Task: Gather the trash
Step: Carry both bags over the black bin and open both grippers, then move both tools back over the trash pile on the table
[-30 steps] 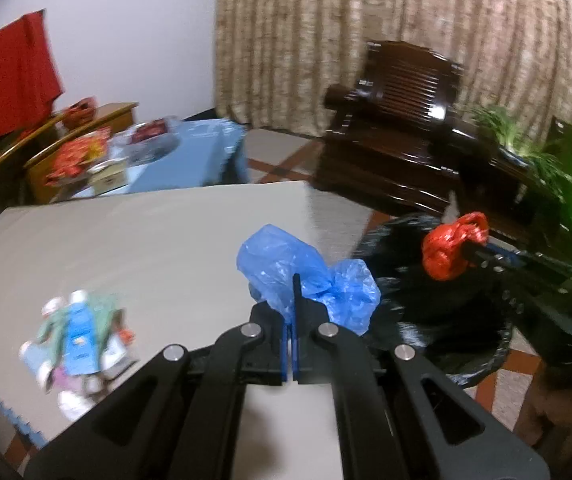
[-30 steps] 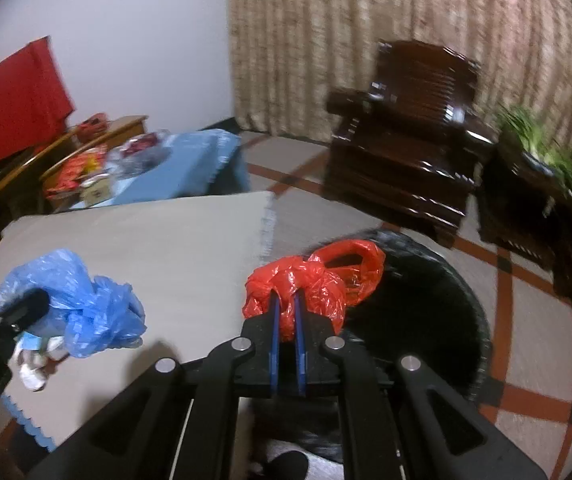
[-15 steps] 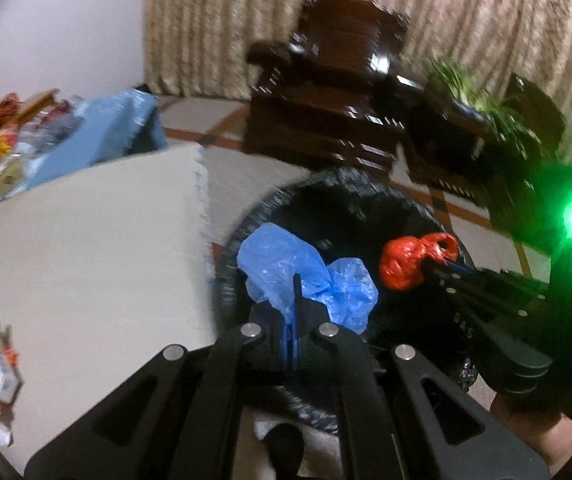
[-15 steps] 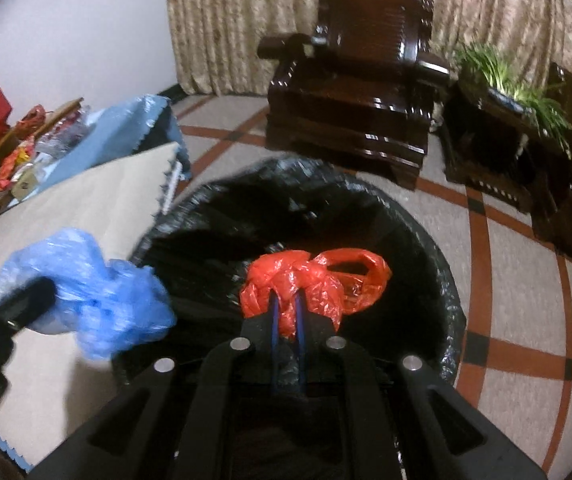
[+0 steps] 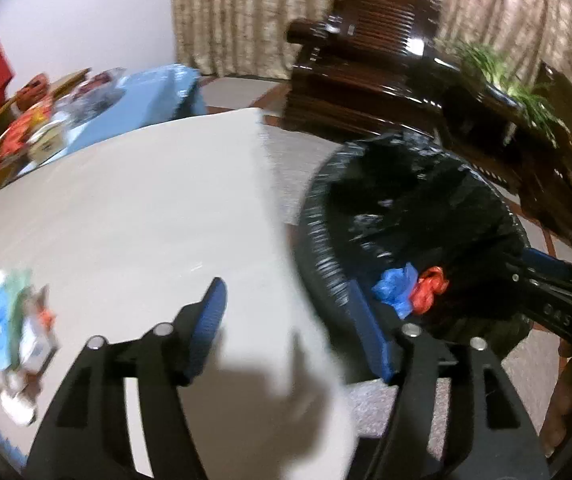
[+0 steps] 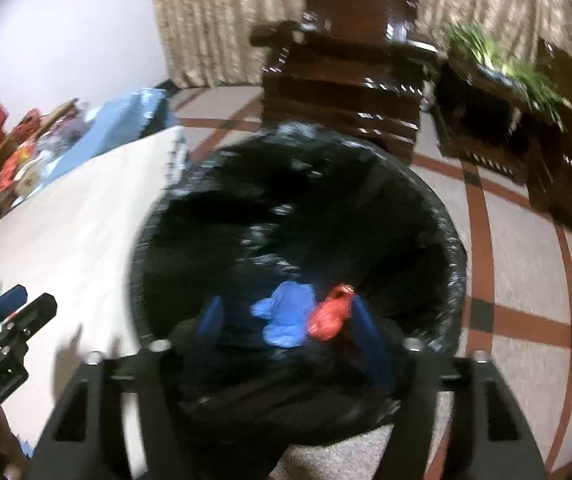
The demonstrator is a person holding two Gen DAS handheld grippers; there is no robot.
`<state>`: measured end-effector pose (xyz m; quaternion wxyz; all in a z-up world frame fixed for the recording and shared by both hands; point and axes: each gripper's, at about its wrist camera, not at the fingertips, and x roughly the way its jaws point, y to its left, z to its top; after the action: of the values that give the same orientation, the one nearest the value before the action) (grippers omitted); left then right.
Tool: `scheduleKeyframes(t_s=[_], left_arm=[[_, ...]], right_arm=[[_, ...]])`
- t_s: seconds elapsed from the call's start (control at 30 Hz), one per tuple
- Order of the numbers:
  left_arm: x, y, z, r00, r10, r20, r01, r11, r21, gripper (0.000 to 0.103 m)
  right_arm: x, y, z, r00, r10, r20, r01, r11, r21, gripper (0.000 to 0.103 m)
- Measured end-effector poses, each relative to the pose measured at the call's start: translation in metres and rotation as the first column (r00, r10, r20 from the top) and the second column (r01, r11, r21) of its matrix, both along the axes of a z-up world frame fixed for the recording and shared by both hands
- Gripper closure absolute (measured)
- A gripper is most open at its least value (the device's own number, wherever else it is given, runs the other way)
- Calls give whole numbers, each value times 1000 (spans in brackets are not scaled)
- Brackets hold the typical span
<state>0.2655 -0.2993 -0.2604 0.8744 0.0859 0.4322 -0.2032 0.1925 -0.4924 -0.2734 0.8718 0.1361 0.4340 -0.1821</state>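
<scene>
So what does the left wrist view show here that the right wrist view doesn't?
Only the left wrist view shows the pile of wrappers left on the mat.

Only the right wrist view shows the bin's full rim, and the tiled floor beyond.

Both show the blue bag and red bag inside the bin, and both grippers empty, jaws opening.

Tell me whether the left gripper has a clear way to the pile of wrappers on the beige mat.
Probably yes: the left gripper, jaws opening and empty, has only bare beige mat between it and the pile of wrappers.
</scene>
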Motion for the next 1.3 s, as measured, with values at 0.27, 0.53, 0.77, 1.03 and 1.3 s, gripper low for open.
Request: scheduleKeyframes(t_s=[0.27, 0.53, 0.77, 1.03, 1.3], left_arm=[[-34, 128, 30, 985, 160, 60, -163, 986, 34, 16], [-56, 247, 44, 935, 346, 82, -349, 937, 31, 16], [-70, 322, 39, 896, 433, 102, -437, 899, 26, 15], [-67, 362, 27, 884, 452, 120, -455, 891, -1, 15], [-52, 372, 1, 898, 430, 98, -431, 902, -5, 16]], right_arm=[[-2, 114, 25, 978, 204, 54, -205, 979, 15, 23], [5, 215, 46, 929, 360, 88, -364, 931, 37, 23], [10, 276, 52, 900, 422, 107, -426, 904, 16, 23], [22, 330, 43, 881, 463, 101, -465, 885, -5, 26], [41, 362, 32, 872, 477, 109, -478, 878, -13, 26]])
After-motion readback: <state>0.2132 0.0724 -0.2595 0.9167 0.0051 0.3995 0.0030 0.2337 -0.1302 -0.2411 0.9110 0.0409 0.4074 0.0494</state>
